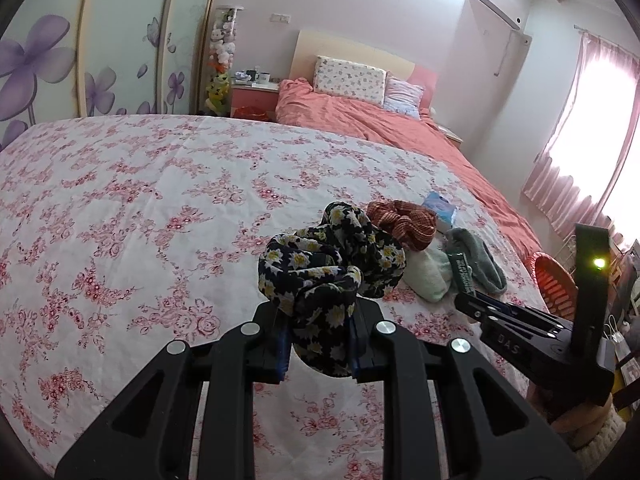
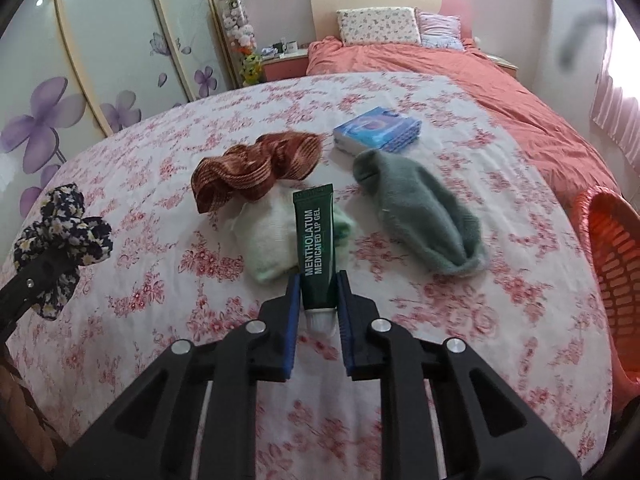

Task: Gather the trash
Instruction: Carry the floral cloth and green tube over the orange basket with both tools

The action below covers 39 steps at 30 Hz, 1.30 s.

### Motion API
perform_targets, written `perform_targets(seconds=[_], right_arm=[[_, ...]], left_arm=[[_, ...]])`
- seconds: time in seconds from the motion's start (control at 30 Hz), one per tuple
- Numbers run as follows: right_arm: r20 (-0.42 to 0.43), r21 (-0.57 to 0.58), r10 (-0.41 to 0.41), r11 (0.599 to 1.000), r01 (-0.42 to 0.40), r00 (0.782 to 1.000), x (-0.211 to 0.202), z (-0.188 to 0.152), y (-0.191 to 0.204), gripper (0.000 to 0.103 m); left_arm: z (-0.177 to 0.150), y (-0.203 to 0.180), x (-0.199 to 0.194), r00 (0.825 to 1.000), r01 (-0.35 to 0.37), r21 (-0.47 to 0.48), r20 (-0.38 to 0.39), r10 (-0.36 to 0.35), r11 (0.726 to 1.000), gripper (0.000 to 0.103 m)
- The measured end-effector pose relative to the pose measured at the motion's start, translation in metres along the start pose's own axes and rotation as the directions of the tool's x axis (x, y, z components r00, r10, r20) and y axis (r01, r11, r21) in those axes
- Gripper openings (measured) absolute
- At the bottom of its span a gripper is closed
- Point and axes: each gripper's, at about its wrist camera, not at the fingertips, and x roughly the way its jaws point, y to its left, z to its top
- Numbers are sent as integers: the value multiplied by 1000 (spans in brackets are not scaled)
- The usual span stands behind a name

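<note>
1. Right gripper [image 2: 318, 298] is clamped on the lip-gel tube [image 2: 316, 246], cap end at the jaws, long axis pointing straight ahead.
2. Left gripper [image 1: 320, 330] is clamped on the dark floral scrunchie [image 1: 332, 276], lifted over the bedspread [image 1: 120, 200].
3. Orange basket [image 2: 612, 276] stands off the bed's right edge, nearer the right gripper.

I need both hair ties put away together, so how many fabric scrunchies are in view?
2. The black daisy-print fabric scrunchie is clamped in the left gripper; the rust-brown striped scrunchie lies on the floral bedspread, against the pale folded sock. More could hide beneath the socks.
</note>
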Motion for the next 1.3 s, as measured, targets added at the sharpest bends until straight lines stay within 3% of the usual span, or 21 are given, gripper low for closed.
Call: perform_targets(seconds=[0.7,1.03,1.3], right_arm=[[148,185,-102,980,73,984,-75,-15,-94,18],[227,268,-209,953,145,951,-116,-22,-145,18],[265,351,-287,918,185,920,-147,-31,-192,18]], left_arm=[[4,-59,4,997,81,72,-2,-81,994,21],[7,-118,13,985,174,131,-10,-174,976,21],[7,-181,23,962,271,193,-27,-271,943,21]])
